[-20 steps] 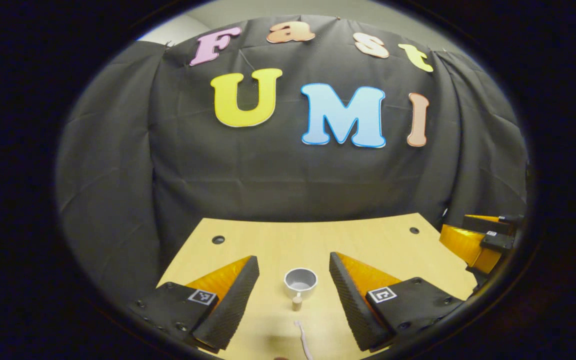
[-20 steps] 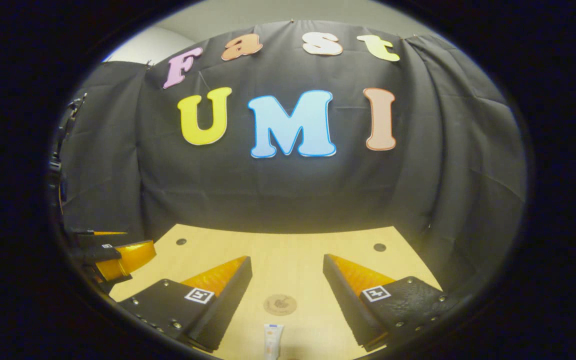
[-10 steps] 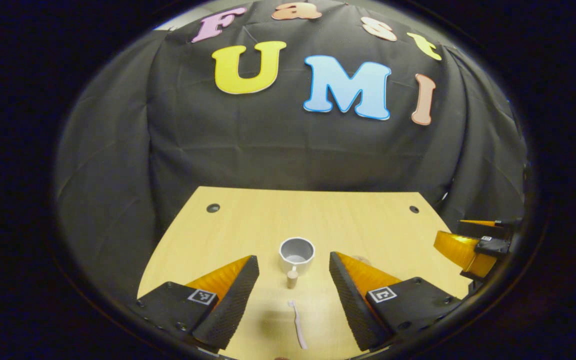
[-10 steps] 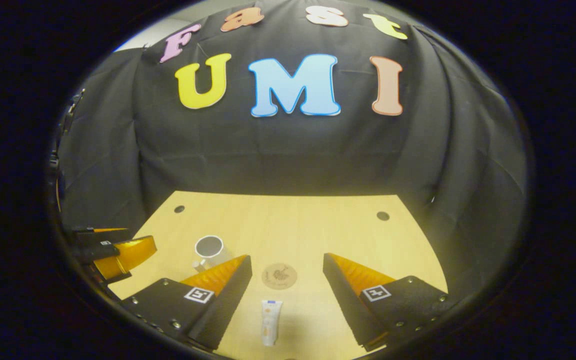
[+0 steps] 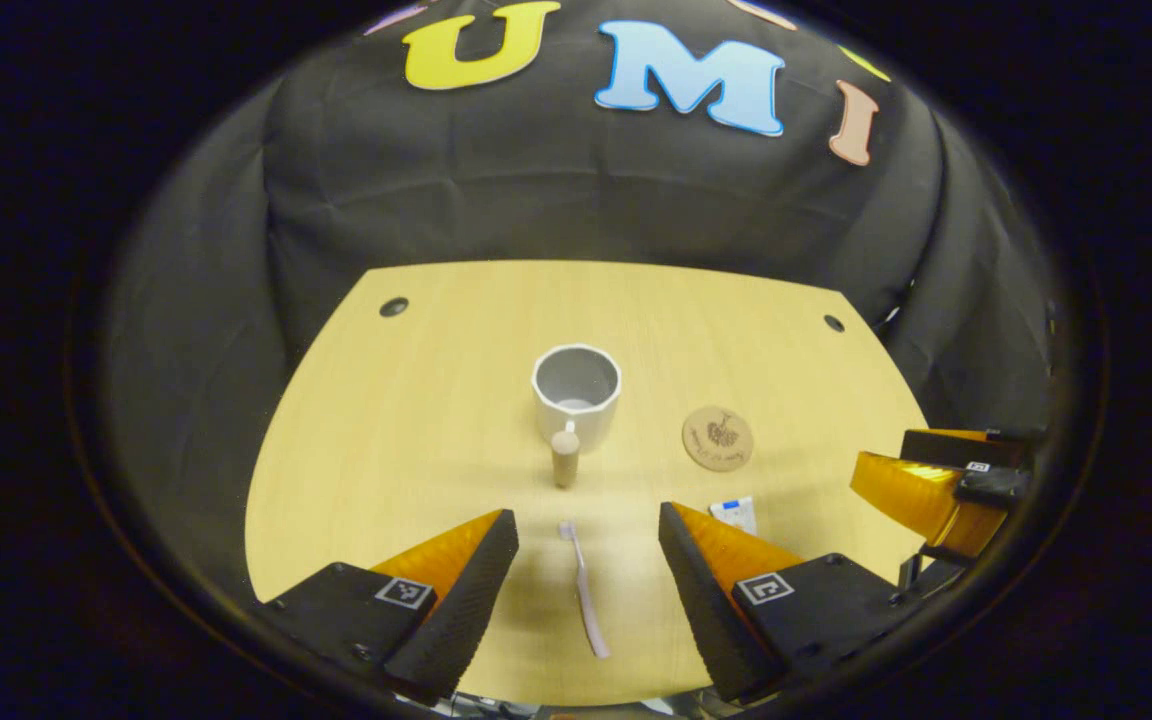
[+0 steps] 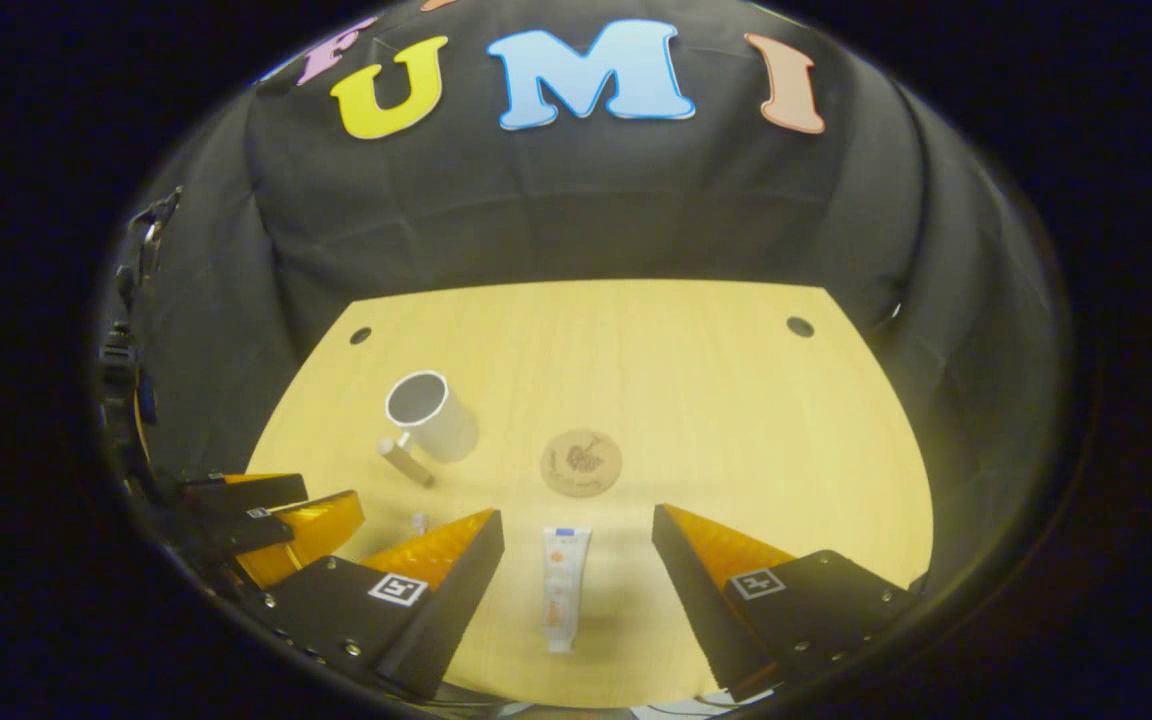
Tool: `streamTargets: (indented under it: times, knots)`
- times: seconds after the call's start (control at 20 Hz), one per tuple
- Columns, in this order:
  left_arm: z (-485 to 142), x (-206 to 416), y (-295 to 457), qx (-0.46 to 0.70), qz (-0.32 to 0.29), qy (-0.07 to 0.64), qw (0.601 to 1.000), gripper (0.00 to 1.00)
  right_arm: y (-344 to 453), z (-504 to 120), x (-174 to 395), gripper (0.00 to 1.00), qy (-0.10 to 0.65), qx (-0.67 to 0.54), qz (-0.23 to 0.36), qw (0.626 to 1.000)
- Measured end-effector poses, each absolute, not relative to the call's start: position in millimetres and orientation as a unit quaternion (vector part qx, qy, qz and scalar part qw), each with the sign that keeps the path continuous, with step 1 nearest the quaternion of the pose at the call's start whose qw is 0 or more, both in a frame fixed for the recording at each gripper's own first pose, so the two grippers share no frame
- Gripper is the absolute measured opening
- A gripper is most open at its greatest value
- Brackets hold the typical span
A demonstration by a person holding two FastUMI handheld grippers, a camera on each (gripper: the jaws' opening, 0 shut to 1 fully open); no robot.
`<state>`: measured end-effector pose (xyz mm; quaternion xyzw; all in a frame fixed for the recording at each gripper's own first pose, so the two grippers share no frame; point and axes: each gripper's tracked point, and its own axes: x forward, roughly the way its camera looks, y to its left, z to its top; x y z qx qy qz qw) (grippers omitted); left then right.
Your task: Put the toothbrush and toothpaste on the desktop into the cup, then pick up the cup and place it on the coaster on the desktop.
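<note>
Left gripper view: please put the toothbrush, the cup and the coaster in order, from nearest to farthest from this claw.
1. Toothbrush: flat on the desktop between the left claw fingers.
2. Cup: straight ahead, upright, its handle pointing back to the claw.
3. Coaster: ahead and right of the cup. Its distance is close to the cup's, so this ranking is uncertain.

Each hand-held gripper (image 5: 588,522) has black ribbed, orange-backed fingers (image 5: 466,595) with square markers.

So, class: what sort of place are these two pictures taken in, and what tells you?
Probably a staged test booth, not a bathroom: black cloth behind a bare wooden table, with just a cup, coaster, toothbrush and toothpaste.
</note>
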<state>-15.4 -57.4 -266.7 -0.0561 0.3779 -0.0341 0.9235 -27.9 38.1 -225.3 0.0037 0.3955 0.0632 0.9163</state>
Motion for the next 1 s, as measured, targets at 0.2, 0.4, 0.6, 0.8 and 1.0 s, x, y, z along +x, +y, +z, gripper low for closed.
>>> streamTargets:
  times: [0.2, 0.4, 0.6, 0.8, 1.0]
  knots:
    - [-309.1, -25.2, -67.6, -0.080, -0.039, 0.433, 0.897, 0.95, 40.9, -267.0, -34.5, 0.93, 0.452, 0.001, 0.065, 0.890]
    - [-343.0, -35.9, -59.9, -0.089, -0.032, 0.490, 0.866, 0.97, 45.7, -303.2, -43.9, 0.94, 0.505, -0.008, 0.068, 0.861]
    - [-364.5, -40.5, -55.0, -0.098, -0.020, 0.516, 0.851, 0.97, 48.4, -329.9, -50.3, 0.94, 0.536, -0.009, 0.068, 0.841]
    - [-388.4, -41.9, -50.7, -0.107, -0.008, 0.546, 0.831, 0.97, 52.8, -356.6, -52.8, 0.94, 0.569, 0.007, 0.058, 0.820]
    - [-401.5, -41.6, -46.8, -0.105, -0.004, 0.563, 0.820, 0.97, 48.4, -373.5, -53.3, 0.94, 0.587, -0.002, 0.046, 0.808]
